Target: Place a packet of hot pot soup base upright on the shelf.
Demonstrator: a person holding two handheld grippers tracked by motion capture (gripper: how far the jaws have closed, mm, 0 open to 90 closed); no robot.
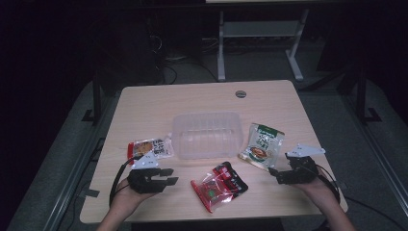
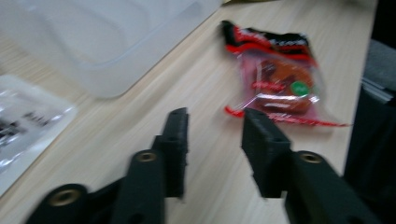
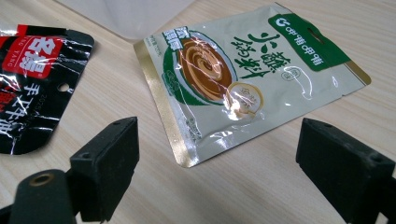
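Note:
A clear plastic tub (image 1: 207,134) stands empty at the table's middle. Three snack packets lie around it: a white and orange one (image 1: 150,148) at its left, a red one (image 1: 219,185) in front, a green and cream one (image 1: 262,145) at its right. My left gripper (image 1: 171,176) rests open on the table, pointing right toward the red packet (image 2: 275,79), a short way from it. My right gripper (image 1: 275,175) is wide open just in front of the green packet (image 3: 243,74), with nothing between its jaws.
The tub's corner (image 2: 107,37) lies ahead and left of my left gripper (image 2: 215,116), with the white packet (image 2: 23,121) at the far left. My right gripper (image 3: 217,135) also faces the red packet's black end (image 3: 32,79). Table legs (image 1: 221,48) stand beyond the far edge.

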